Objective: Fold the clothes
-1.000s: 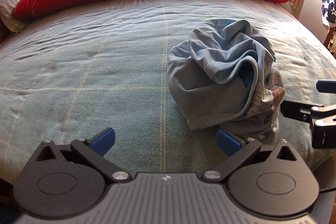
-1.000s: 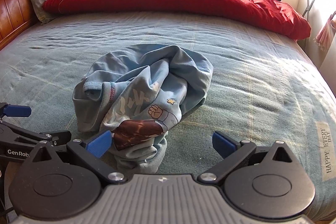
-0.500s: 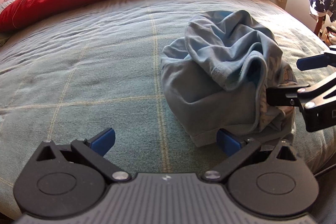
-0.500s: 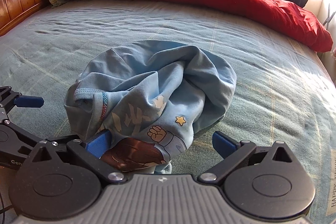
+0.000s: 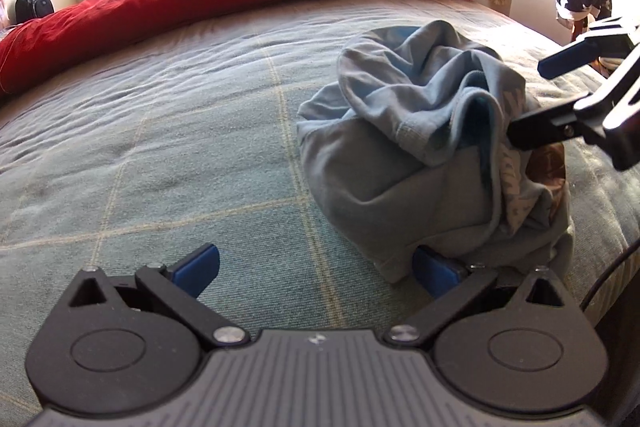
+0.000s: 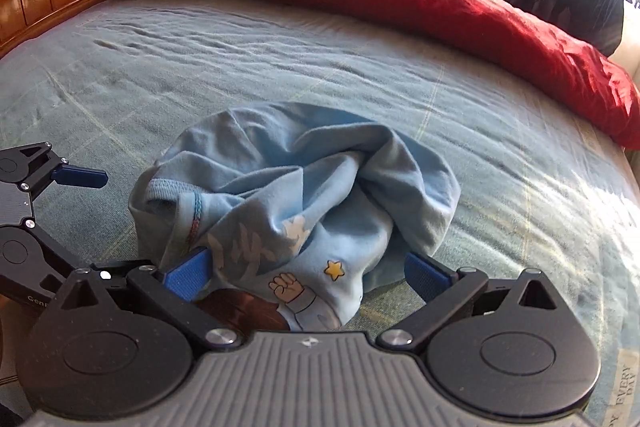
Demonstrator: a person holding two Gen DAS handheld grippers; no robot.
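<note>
Wrinkled green bedspread [image 6: 500, 155] under crumpled soft blue garment [image 6: 304, 187]

Legible text is confined to the right wrist view. A pale fabric label [image 6: 624, 385] sewn onto the bed cover [image 6: 280, 67] at the lower right edge reads "EVERY DAY" in dark capitals; one further word below it is cut off by the frame edge, only its ending "PY" showing. On the black body of the left gripper [image 6: 24, 301], at the lower left, white lettering reads "Gen", the remainder hidden behind the near gripper's housing. No readable text, brand, number or sign appears in the left wrist view.
</note>
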